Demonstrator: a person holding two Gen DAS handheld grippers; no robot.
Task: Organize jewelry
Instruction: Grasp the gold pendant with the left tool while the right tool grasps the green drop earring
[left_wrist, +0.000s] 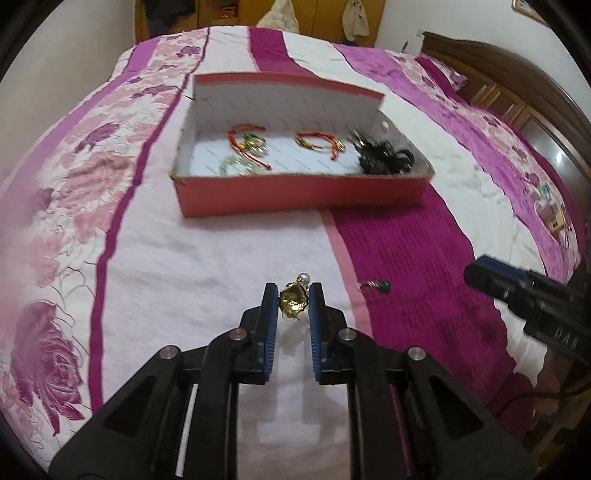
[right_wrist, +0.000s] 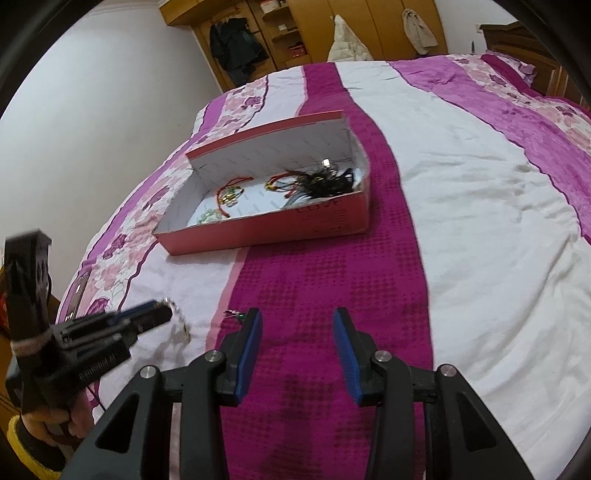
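My left gripper (left_wrist: 293, 295) is shut on a gold earring (left_wrist: 293, 302) with a small pearl on top, held just above the white stripe of the bedspread. In the right wrist view the same left gripper (right_wrist: 168, 315) shows blurred at the left, the earring (right_wrist: 181, 325) dangling from its tip. A small green-bead earring (left_wrist: 375, 286) lies on the spread to the right, also seen as the green-bead earring (right_wrist: 236, 315) beside my right gripper's left finger. My right gripper (right_wrist: 297, 319) stands open over the magenta stripe, nothing between its fingers. The red box (left_wrist: 303, 192) holds red cord bracelets, a green bracelet and black pieces.
The bed (right_wrist: 461, 184) carries a white, pink and magenta floral spread. A wooden headboard (left_wrist: 524, 85) stands at the right and wardrobes (right_wrist: 295, 33) with hanging clothes behind. A hand in a yellow-cuffed sleeve (right_wrist: 26, 439) holds the left tool.
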